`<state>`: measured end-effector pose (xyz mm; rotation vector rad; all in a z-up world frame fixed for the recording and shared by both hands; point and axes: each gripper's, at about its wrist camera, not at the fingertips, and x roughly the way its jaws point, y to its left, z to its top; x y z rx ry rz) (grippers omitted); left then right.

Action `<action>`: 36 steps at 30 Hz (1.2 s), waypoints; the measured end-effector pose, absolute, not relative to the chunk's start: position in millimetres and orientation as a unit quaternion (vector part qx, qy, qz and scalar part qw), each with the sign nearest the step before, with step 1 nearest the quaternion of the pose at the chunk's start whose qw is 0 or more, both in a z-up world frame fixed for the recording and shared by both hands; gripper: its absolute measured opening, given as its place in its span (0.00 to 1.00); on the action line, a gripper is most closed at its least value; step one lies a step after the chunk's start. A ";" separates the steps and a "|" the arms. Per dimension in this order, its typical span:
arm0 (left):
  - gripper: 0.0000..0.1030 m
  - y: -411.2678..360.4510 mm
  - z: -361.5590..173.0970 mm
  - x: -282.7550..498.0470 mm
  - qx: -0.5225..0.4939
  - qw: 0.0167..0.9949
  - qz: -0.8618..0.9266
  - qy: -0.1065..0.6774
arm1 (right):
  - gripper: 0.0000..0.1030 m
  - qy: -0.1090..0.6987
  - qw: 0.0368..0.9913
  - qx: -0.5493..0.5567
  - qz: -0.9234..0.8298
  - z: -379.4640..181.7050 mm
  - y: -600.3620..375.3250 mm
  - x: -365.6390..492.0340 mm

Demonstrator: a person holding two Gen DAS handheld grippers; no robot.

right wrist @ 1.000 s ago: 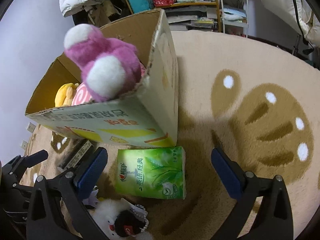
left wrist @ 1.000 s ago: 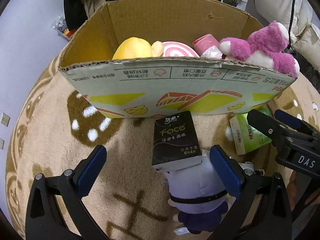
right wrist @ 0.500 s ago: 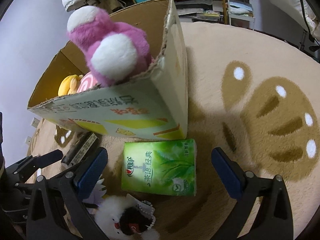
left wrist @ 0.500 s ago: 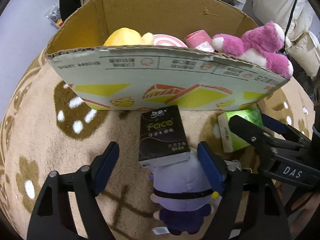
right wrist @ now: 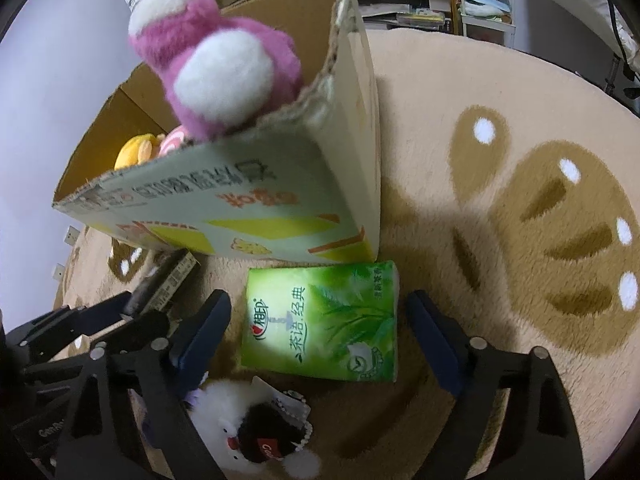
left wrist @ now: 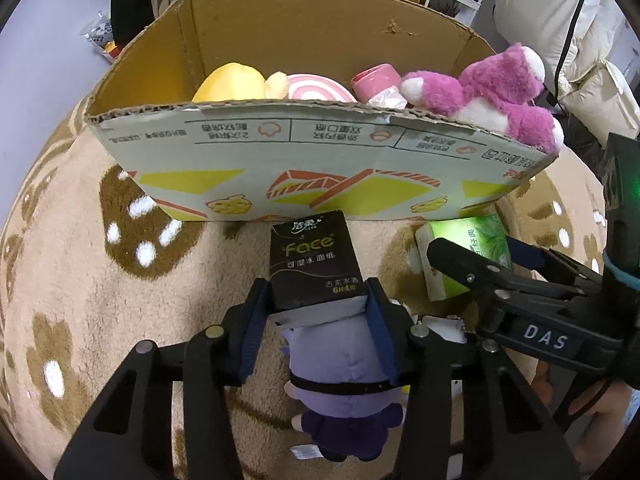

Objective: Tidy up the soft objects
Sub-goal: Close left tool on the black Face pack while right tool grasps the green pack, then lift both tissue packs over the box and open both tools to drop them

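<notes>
My left gripper (left wrist: 318,306) is shut on a black tissue pack (left wrist: 314,262) that lies across a purple plush doll (left wrist: 344,384), in front of the cardboard box (left wrist: 280,152). My right gripper (right wrist: 320,320) is open, its pads on either side of a green tissue pack (right wrist: 320,322) on the rug, not touching it. The green pack also shows in the left wrist view (left wrist: 468,252). The box holds a pink bear (left wrist: 492,92), a yellow plush (left wrist: 230,84) and a pink-striped plush (left wrist: 320,88).
A white and black plush (right wrist: 256,420) lies on the rug just below the green pack. The beige rug (right wrist: 520,200) with brown paw prints spreads to the right. Shelves and clutter stand behind the box.
My left gripper has moved forward and closed on the black tissue pack. My right gripper has come closer to the green pack and narrowed somewhat, still open.
</notes>
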<state>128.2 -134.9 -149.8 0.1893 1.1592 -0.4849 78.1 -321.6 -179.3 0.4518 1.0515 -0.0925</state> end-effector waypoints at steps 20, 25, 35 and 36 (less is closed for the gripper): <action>0.44 -112.1 -115.8 102.0 0.118 0.841 -0.187 0.493 | 0.74 0.482 0.860 0.160 -0.046 -168.4 -298.8 73.8; 0.44 -102.9 -101.9 88.5 0.115 0.852 -0.178 0.479 | 0.74 0.463 0.871 0.159 -0.046 -152.6 -300.1 59.7; 0.44 -83.5 -68.4 67.8 0.124 0.879 -0.163 0.432 | 0.74 0.400 0.906 0.131 -0.051 -99.3 -287.5 25.2; 0.44 -82.8 -66.2 64.1 0.128 0.881 -0.160 0.426 | 0.74 0.396 0.908 0.125 -0.054 -95.1 -284.9 22.7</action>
